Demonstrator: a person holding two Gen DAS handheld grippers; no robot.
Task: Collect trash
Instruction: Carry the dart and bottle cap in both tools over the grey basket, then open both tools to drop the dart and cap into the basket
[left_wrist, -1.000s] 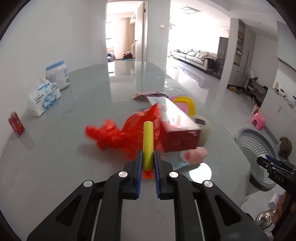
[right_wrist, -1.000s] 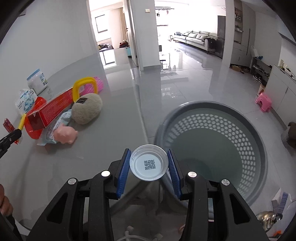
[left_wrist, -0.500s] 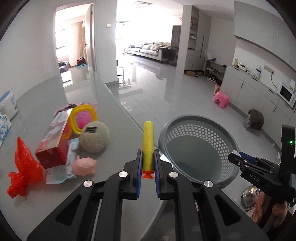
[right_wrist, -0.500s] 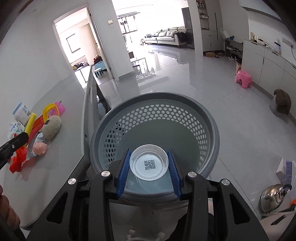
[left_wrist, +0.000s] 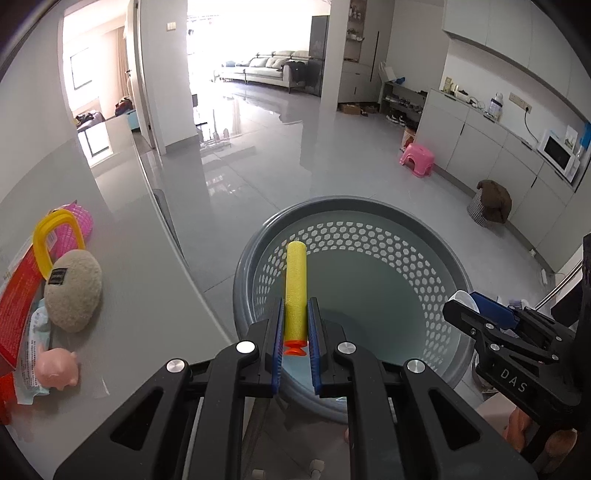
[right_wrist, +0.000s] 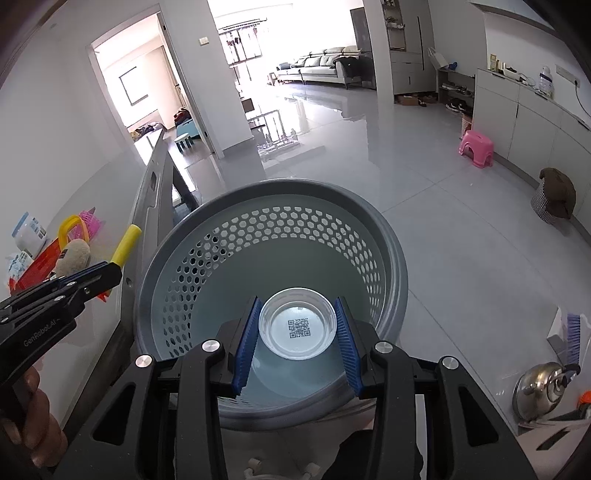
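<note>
My left gripper (left_wrist: 295, 310) is shut on a yellow foam dart (left_wrist: 295, 288) with an orange tip, held above the grey perforated basket (left_wrist: 369, 229) that stands on the floor beside the table. My right gripper (right_wrist: 297, 306) is shut on a clear plastic cup (right_wrist: 297, 328) with a QR code on its bottom, also over the basket (right_wrist: 273, 199). The right wrist view shows the left gripper (right_wrist: 110, 267) with the dart (right_wrist: 125, 245) at the basket's left rim. In the left wrist view the right gripper (left_wrist: 465, 306) hangs at the basket's right rim.
On the grey table (left_wrist: 147, 295) lie a beige stone-shaped plush (left_wrist: 72, 290), a pink pig toy (left_wrist: 59, 373), a red box (left_wrist: 14, 306), a pink basket with a yellow handle (left_wrist: 59, 236) and a wipes packet. A pink stool (left_wrist: 417, 158) and a kettle (right_wrist: 543, 387) stand on the floor.
Both grippers swung right, away from the table, and now hang over the basket. The dart and the cup stay gripped. The red bag has left the left wrist view.
</note>
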